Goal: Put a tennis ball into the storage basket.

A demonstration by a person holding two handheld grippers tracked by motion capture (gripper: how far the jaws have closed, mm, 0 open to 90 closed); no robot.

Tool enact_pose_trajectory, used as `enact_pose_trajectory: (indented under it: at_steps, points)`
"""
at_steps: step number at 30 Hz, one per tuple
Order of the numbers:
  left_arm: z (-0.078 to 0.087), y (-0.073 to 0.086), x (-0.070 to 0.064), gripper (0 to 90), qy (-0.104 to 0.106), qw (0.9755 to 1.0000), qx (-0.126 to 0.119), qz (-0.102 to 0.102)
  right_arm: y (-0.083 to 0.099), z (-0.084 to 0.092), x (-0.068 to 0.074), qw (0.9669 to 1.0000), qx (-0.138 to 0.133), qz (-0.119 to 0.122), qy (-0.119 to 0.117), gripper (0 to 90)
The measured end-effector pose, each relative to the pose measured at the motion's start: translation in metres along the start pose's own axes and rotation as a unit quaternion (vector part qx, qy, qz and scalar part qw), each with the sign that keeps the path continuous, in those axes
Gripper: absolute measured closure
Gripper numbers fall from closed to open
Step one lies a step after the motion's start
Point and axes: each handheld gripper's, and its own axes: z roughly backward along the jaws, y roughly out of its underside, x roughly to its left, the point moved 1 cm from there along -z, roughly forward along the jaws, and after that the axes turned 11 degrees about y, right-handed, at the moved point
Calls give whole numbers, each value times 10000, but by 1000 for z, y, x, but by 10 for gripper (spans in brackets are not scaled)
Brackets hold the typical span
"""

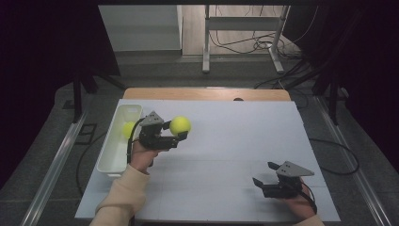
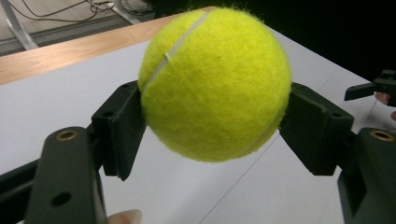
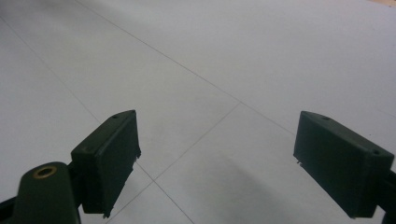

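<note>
We see, in the high view, a table (image 1: 226,155) covered by a pale grey sheet, with a strip of bare wood along its far edge. Beyond it lie a grey floor, the legs of a metal frame (image 1: 242,42) and loose cables (image 1: 263,44); the sides of the room are dark. A white bin (image 1: 117,141) stands lengthwise along the left edge of the sheet.

From above we also note a second yellow ball (image 1: 128,129) lying inside the bin, just behind the left gripper. The left gripper view gives instead the felt nap and white seam of the held ball, the wooden strip behind it, and the tip of the other gripper far off at the right margin. The right gripper view looks along its own jaws at bare sheet crossed by faint lines.

The left gripper (image 1: 181,134), held by a hand in a cream sleeve (image 1: 122,200), is clenched on a tennis ball (image 2: 215,84): both pads press its flanks and the ball hangs clear of the sheet, just right of the bin and nearer the far end of the table. The right gripper (image 1: 264,173) rests low near the right front corner, well apart from the ball; its jaws stand wide and released, with nothing between them.
</note>
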Motion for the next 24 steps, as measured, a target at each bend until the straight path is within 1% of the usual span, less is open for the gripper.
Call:
enact_pose_trajectory:
  at_steps: [3, 7, 11, 17, 24]
  points:
    - [4, 0, 0, 273, -30, 10000, -30, 19, 0, 0, 0, 10000, -1, -1, 1, 146]
    - [13, 3, 3, 273, -106, 9999, -72, 54, 0, 1, 0, 10000, -2, 9, 29, 146]
    - [21, 7, 5, 273, -180, 9998, -72, 95, 0, 0, 0, 10000, -11, 6, 22, 146]
    - [29, 10, 7, 273, -248, 9995, -104, 136, 0, 0, 0, 10000, -8, -7, 28, 146]
    - [41, 12, 12, 273, -399, 9988, -211, 213, 0, 1, 1, 10000, -13, 7, 43, 146]
